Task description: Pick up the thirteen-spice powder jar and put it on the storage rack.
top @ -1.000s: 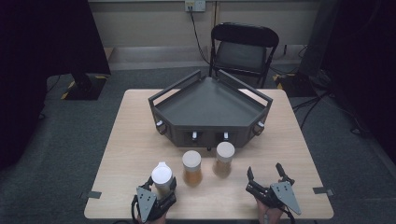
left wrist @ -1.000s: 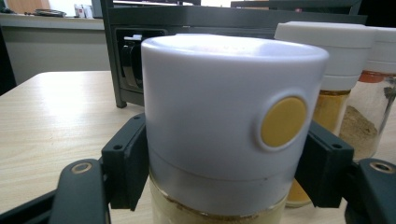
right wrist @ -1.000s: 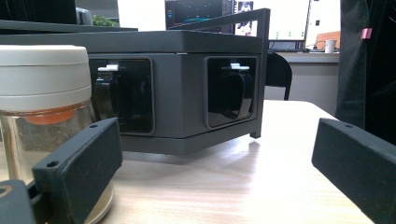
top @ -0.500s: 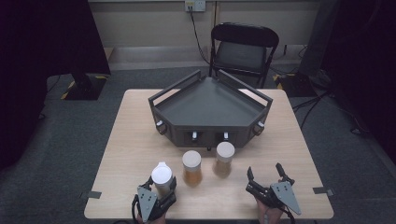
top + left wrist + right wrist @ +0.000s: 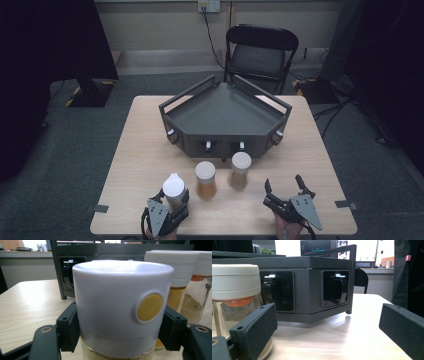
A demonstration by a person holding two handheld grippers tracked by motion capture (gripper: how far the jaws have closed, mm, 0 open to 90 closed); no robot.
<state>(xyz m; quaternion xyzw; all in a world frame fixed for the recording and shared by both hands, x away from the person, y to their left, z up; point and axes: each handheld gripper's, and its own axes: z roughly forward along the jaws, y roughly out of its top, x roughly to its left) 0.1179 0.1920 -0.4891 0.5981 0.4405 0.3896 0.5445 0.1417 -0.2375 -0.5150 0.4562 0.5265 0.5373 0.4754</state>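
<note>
On the light wooden table [image 5: 140, 165], in the lower left of the high view, the left gripper [image 5: 170, 212] grasps the white-lidded jar [image 5: 173, 189], probably to lift it toward the dark tray [image 5: 225, 107], while the right gripper [image 5: 285, 192] is released, holding nothing.

Both tools are made of black parts. A grey three-cornered plate [image 5: 306, 209] is fixed on top. Small round screw holes [image 5: 240, 328] are seen in the jaws.

A light wooden table [image 5: 150, 150] carries a dark angular tray rack [image 5: 225, 120] and three spice jars. One white-lidded jar [image 5: 174, 189] stands between the left gripper's [image 5: 167, 212] jaws. Two more jars [image 5: 205, 179] [image 5: 240, 170] stand ahead, between the two grippers.
</note>
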